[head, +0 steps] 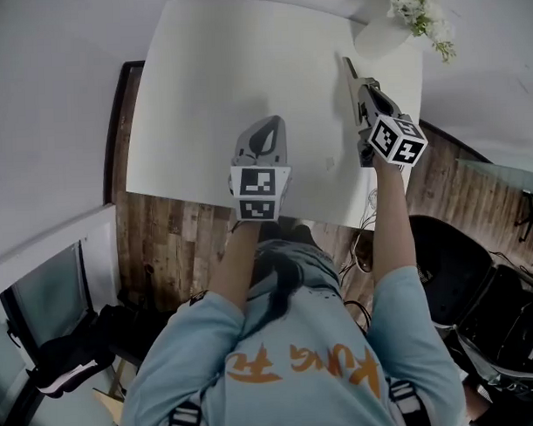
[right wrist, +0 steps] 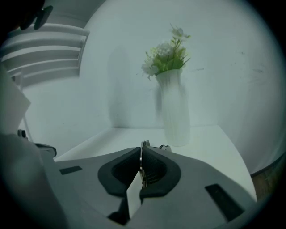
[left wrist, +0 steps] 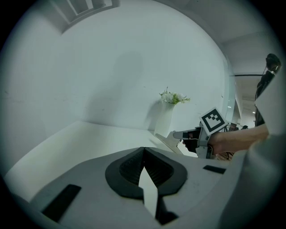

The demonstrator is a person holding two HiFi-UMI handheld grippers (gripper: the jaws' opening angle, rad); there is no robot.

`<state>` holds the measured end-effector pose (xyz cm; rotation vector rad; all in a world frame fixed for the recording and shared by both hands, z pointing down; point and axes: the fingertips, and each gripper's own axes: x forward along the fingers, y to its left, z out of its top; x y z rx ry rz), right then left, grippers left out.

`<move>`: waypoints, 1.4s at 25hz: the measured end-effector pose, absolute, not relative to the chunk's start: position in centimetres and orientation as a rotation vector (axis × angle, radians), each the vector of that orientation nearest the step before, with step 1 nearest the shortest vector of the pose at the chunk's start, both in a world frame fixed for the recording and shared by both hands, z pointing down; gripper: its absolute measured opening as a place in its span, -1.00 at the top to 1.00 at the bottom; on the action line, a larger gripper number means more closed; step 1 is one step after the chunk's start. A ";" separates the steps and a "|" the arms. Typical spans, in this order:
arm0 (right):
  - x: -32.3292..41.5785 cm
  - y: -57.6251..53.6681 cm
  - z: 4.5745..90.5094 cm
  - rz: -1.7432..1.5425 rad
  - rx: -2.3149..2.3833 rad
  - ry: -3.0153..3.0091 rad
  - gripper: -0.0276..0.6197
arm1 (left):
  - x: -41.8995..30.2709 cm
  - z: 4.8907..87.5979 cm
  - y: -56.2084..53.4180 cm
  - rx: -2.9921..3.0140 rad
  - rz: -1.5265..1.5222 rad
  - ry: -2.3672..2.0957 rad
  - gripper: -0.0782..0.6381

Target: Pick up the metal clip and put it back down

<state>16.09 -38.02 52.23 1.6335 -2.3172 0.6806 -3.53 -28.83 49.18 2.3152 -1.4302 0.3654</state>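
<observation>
A white table (head: pixel 210 96) stands against a pale wall. At its far right corner sits a white ribbed vase (head: pixel 381 36) holding small white flowers (head: pixel 421 14) with green leaves. Below is a dark wood-plank floor (head: pixel 171 233), with a black chair (head: pixel 447 271) to the right.

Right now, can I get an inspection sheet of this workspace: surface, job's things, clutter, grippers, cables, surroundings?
Surface: white table.
Job's things: metal clip, pinched between the right gripper's jaws.
Clutter: white vase with flowers, at the table's far right corner.
Grippers: left gripper shut, nothing in it; right gripper shut on the clip.
Cables: loose wires on the floor below the table's right side.
Surroundings: wood floor, black chair at right, black bag at left.
</observation>
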 end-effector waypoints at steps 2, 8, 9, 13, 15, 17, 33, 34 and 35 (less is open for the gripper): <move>16.0 -39.8 53.2 0.718 1.611 -2.320 0.85 | -3.9 49.4 -29.5 2.304 0.369 -1.437 0.71; 15.7 -42.9 55.8 0.895 1.593 -2.298 0.85 | -5.2 50.1 -30.6 2.276 0.387 -1.460 0.72; 15.6 -43.2 56.0 0.917 1.594 -2.295 0.85 | -5.4 50.3 -30.7 2.268 0.393 -1.463 0.71; 15.3 -43.9 55.2 0.973 1.613 -2.303 0.84 | -6.2 50.5 -30.5 2.251 0.404 -1.467 0.71; 15.6 -44.0 55.0 1.005 1.634 -2.295 0.84 | -6.2 50.1 -30.1 2.252 0.404 -1.465 0.71; 16.2 -44.1 55.1 1.032 1.658 -2.277 0.81 | -6.3 49.8 -30.0 2.252 0.401 -1.468 0.71; 18.6 -37.7 45.9 0.636 1.902 -2.203 0.54 | -5.5 44.1 -31.1 2.350 0.251 -1.470 0.71; 18.5 -36.8 43.7 0.569 1.933 -2.232 0.58 | -4.9 42.9 -31.3 2.374 0.227 -1.466 0.71; 18.5 -35.7 41.5 0.504 1.965 -2.258 0.64 | -4.3 41.7 -31.3 2.398 0.204 -1.463 0.71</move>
